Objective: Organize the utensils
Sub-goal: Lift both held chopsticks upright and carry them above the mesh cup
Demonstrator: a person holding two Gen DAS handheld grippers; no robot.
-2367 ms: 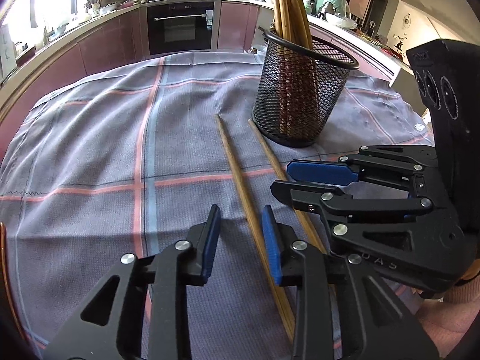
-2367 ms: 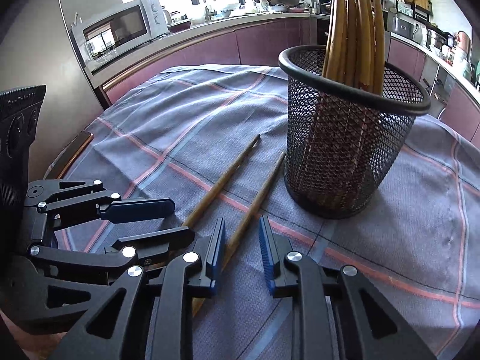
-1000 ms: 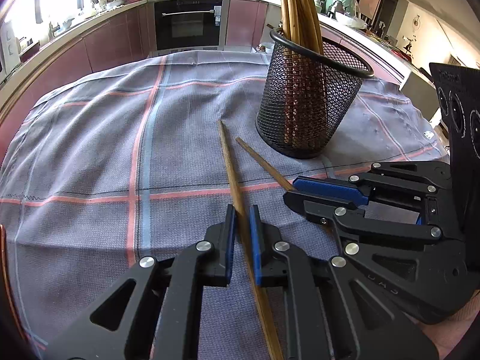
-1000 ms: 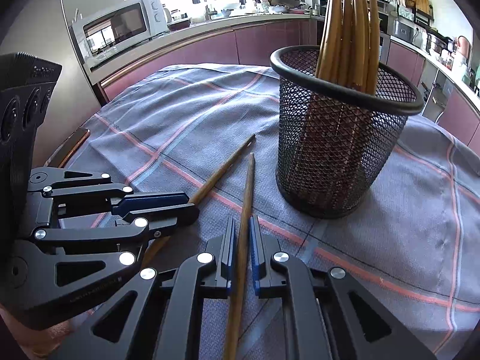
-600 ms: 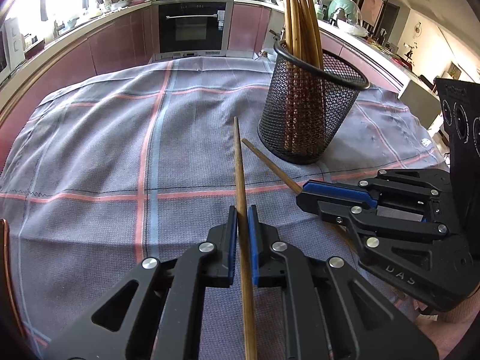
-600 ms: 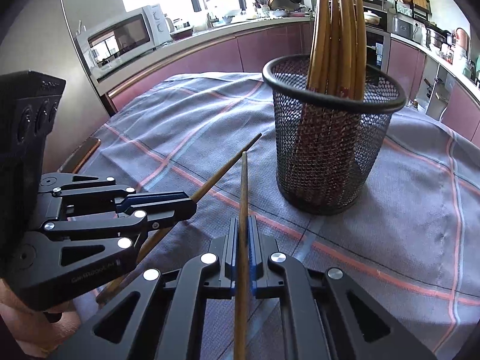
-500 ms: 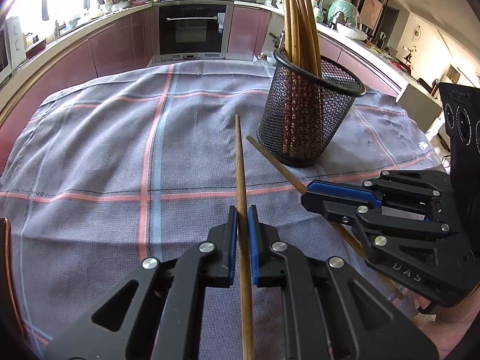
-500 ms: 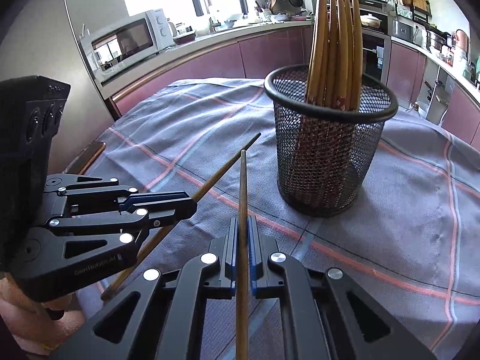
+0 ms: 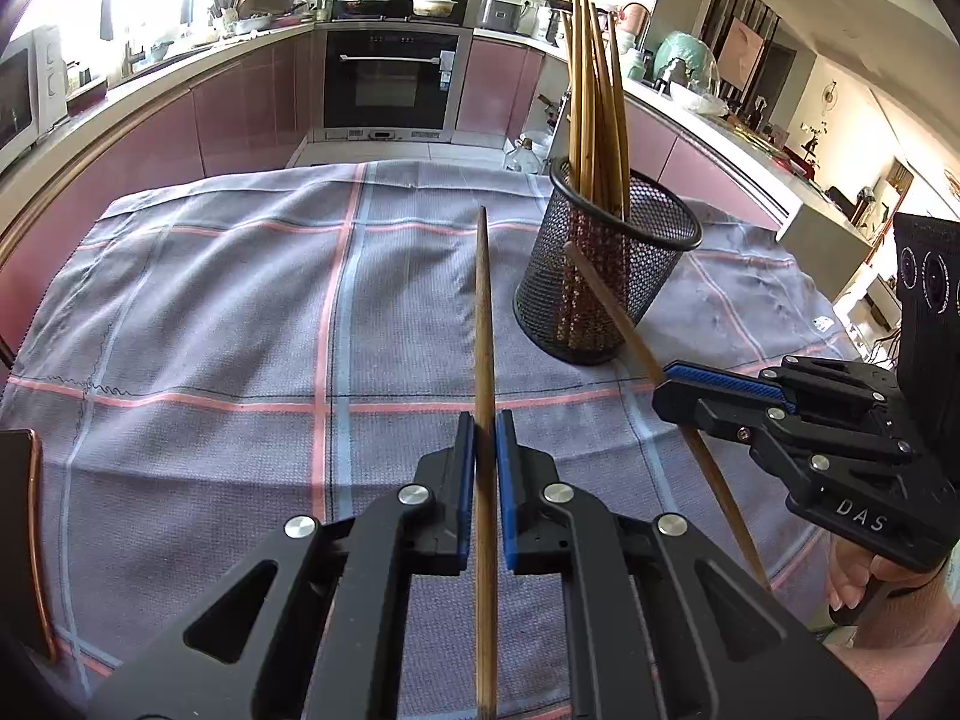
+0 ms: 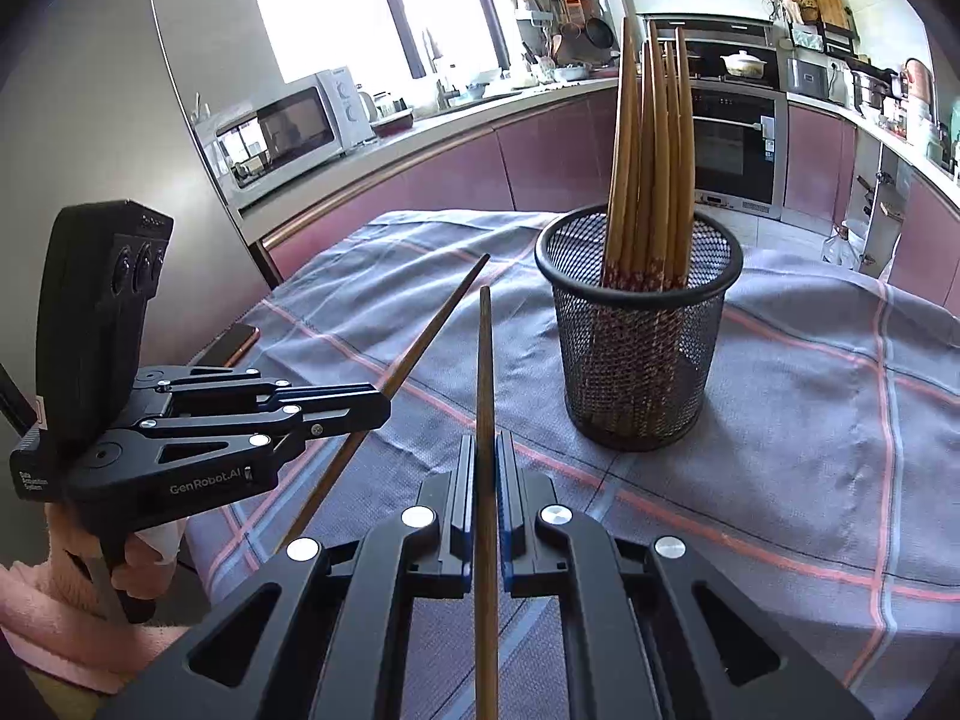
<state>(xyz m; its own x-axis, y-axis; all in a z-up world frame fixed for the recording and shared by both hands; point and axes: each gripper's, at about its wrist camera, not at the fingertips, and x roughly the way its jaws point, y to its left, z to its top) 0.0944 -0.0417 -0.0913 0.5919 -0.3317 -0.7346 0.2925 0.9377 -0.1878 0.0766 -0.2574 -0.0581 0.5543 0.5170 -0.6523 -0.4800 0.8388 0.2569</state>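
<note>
My left gripper (image 9: 485, 420) is shut on a wooden chopstick (image 9: 483, 324), which is held off the cloth and points away from me. In the right wrist view my right gripper (image 10: 485, 441) is shut on a second chopstick (image 10: 485, 360), also raised. A black mesh holder (image 9: 606, 282) with several upright chopsticks stands ahead and right of the left gripper; in the right wrist view the holder (image 10: 642, 354) is just right of the held stick. Each view shows the other gripper beside it: the right gripper (image 9: 666, 384) and the left gripper (image 10: 384, 405).
A grey checked tablecloth (image 9: 210, 312) covers the table. A dark phone (image 10: 231, 342) lies at the table's left edge. Pink cabinets, an oven (image 9: 390, 78) and a microwave (image 10: 282, 126) line the walls beyond. A hand (image 9: 864, 588) holds the right gripper.
Both grippers closed on the two chopsticks lying on the cloth, then lifted them. The sticks' far tips now hang above the cloth, and the holder sits farther off and lower in both views.
</note>
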